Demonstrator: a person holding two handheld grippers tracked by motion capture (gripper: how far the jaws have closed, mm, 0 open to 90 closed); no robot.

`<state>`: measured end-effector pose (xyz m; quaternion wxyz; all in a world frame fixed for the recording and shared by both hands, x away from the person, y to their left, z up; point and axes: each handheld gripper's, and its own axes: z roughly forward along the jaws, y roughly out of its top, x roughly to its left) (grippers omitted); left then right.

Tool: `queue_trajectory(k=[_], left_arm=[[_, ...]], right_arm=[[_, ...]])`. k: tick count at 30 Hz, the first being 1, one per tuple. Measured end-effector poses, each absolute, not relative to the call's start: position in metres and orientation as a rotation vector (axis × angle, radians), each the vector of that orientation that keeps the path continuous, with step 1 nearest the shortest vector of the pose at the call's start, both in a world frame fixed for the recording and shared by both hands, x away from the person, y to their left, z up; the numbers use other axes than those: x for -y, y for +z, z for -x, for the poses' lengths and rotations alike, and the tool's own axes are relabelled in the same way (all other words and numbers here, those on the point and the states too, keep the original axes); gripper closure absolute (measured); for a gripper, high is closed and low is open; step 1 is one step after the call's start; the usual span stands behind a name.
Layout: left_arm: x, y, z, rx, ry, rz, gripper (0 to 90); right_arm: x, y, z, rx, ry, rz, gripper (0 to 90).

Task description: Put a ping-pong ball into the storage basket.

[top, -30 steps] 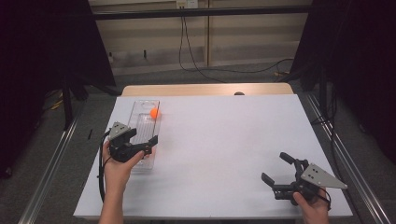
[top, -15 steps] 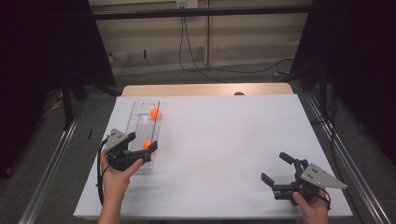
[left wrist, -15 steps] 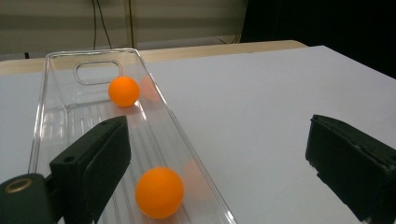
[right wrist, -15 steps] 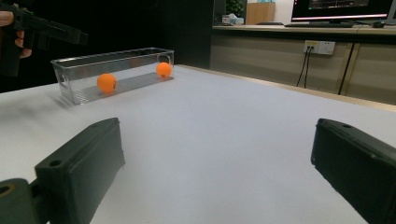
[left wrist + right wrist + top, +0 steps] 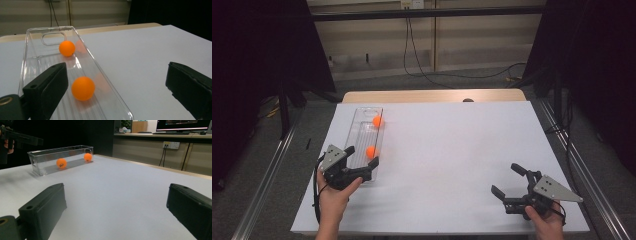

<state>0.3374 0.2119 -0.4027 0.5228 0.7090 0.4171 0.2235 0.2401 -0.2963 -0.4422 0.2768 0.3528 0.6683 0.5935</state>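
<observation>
Since a second ago the left gripper [image 5: 362, 167] has drawn back toward the person from over the tray [image 5: 361, 117], and a second ball [image 5: 371, 152] now lies in the tray where one lay before. Largest first: the white tabletop [image 5: 452, 150] carries the long clear tray near its left edge. At the tray's near end the left gripper hovers with its jaws wide apart and holding nothing; in the left gripper view one jaw stands over the tray, the other over bare tabletop. Well apart, at the near right corner, the right gripper [image 5: 508, 184] rests low, jaws spread and empty. Near ball sits mid-tray; far ball [image 5: 377, 121] sits near the tray's far end.
</observation>
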Motion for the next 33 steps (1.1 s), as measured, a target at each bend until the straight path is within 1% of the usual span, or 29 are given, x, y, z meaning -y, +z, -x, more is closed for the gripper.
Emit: queue_trajectory(k=[4, 11, 25, 33], left_arm=[[-0.212, -0.406, -0.335, -1.000, 0.516, -1.685, 4.2], [-0.214, -0.408, -0.332, -1.002, 0.532, -1.662, 4.2], [-0.226, -0.413, -0.324, -1.000, 0.521, -1.599, 3.7], [-0.225, -0.420, -0.320, -0.989, 0.530, -1.603, 3.6]], right_arm=[[0.296, -0.442, -0.240, -1.795, 1.594, -0.947, 2.2], [0.296, -0.442, -0.240, -1.795, 1.595, -0.946, 2.2], [0.296, -0.442, -0.240, -1.799, 1.594, -0.941, 2.2], [0.294, -0.442, -0.240, -1.804, 1.594, -0.936, 2.2]])
